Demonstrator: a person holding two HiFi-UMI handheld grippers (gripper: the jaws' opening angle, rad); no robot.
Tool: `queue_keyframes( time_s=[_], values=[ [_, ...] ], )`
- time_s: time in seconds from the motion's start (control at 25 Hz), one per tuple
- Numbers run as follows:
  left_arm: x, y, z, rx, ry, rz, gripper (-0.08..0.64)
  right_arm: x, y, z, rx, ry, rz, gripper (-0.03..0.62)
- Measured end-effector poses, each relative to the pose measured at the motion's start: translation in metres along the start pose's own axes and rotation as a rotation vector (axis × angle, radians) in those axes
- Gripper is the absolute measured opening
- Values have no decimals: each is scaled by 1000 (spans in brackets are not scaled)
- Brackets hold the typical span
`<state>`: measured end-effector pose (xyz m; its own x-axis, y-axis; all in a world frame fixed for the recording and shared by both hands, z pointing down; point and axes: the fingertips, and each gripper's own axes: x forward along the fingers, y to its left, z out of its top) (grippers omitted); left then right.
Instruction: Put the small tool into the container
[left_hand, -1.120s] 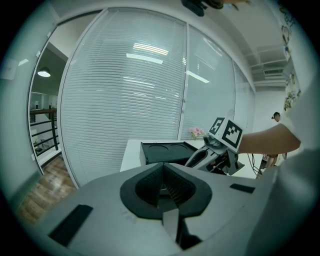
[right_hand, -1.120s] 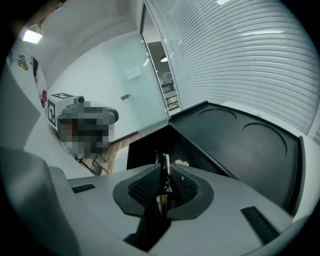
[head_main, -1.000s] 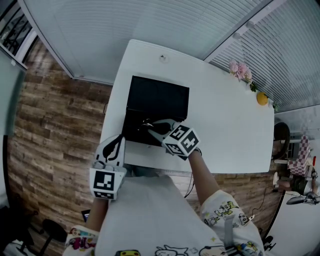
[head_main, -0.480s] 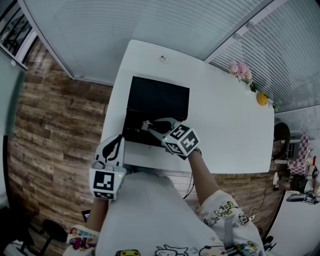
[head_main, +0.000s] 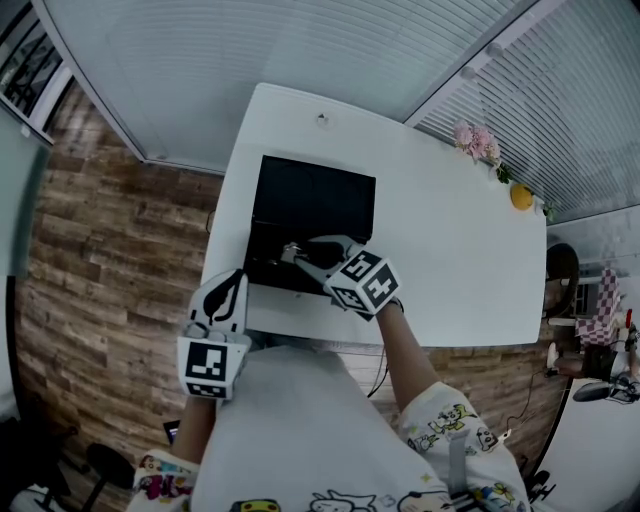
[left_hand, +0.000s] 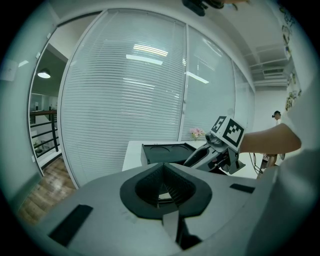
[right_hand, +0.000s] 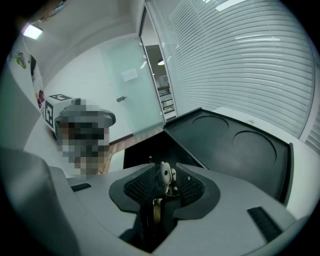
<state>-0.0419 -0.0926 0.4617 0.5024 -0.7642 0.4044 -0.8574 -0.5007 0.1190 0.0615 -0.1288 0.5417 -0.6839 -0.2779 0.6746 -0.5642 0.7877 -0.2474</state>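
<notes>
Two grippers show over a white table (head_main: 450, 260) – the right gripper (head_main: 292, 252) reaches left across a black container (head_main: 262, 262) at the table's near left. Its jaws are opening, and the small tool (right_hand: 163, 172), a pale metal piece, stands upright between the ribbed pads with a slight gap on either side, just above the container's dark hollow. Beyond it the lid (right_hand: 235, 145) leans back, with two round recesses in its inner face. The left gripper (left_hand: 162, 189) hangs off the table's near edge – jaws drawn together on nothing. Both grippers carry cubes with black-and-white square markers. Pink flowers (head_main: 477, 140) sit at the far right.
</notes>
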Motion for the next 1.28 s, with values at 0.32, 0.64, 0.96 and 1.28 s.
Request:
queue_keyframes(
  time_s=[0.32, 0.64, 0.96, 1.28],
  values=[
    [-4, 3, 9, 21, -24, -4, 6, -17, 6, 18, -28, -55, -31, 109],
    [-6, -2, 24, 53, -58, -23, 5, -53, 11, 40, -56, -173, -103, 108],
    [-3, -12, 41, 91, -95, -71, 6, -107, 12, 53, -66, -308, -224, 107],
    [1, -34, 53, 126, -107, -143, 6, -155, 15, 41, 25, -431, -308, 107]
  ],
)
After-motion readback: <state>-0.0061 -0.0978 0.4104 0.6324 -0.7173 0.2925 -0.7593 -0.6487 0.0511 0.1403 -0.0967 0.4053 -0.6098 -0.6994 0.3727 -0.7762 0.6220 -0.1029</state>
